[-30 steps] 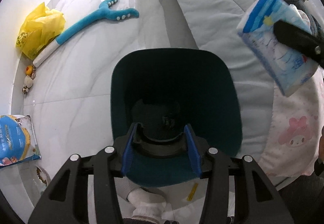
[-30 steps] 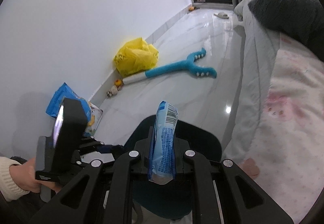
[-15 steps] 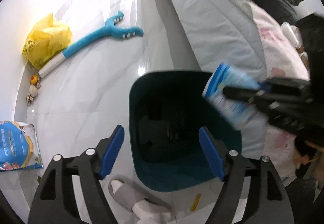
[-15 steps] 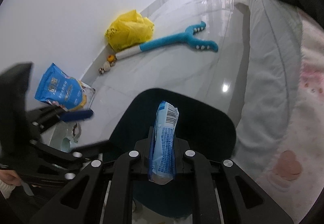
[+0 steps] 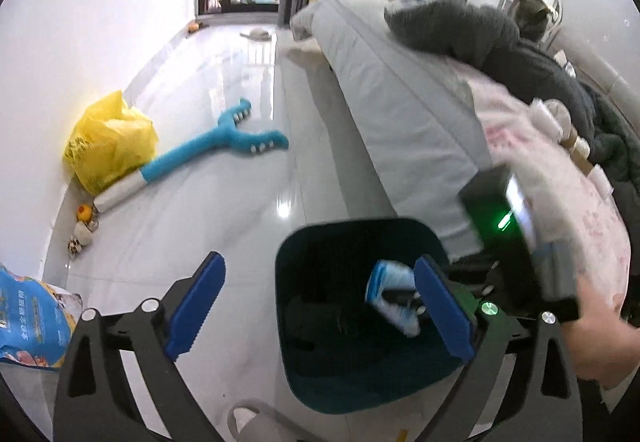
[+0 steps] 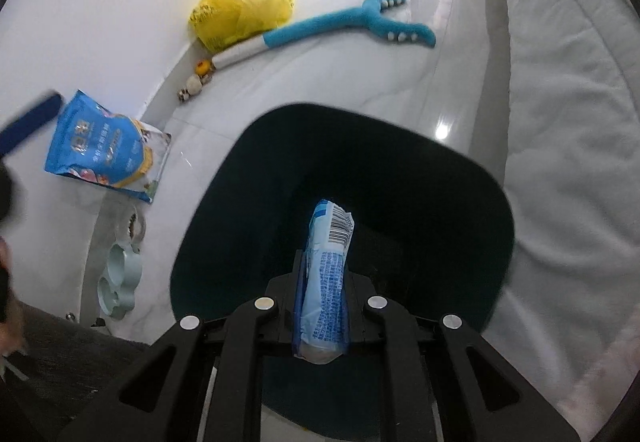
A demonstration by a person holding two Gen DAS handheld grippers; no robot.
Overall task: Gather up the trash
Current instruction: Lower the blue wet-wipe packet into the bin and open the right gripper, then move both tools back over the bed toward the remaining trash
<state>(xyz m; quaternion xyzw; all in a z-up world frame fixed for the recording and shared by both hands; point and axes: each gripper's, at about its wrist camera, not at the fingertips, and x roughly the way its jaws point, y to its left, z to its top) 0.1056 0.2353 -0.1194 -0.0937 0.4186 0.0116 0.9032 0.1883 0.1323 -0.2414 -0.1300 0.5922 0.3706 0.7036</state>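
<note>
right claw [image 6: 322, 306] grips wrapper [image 6: 326, 274] over bin [image 6: 496, 210] | left claw [image 5: 320, 306] open

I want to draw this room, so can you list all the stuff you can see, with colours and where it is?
bin: 1, dark teal, on the floor beside the bed
wrapper: 1, blue and white, in the right tool, over the bin
plastic bag: 1, yellow, by the wall
plush toy: 1, blue, forked, on the floor
pouch: 1, blue, by the wall
small balls: a few, by the wall
dish: 1, pale green, on the floor
bed cover: 1, grey
blanket: 1, pink
cat: 1, grey, far right
left tool: 1, black, blue pads, open
right tool: 1, black, shut on the wrapper
</note>
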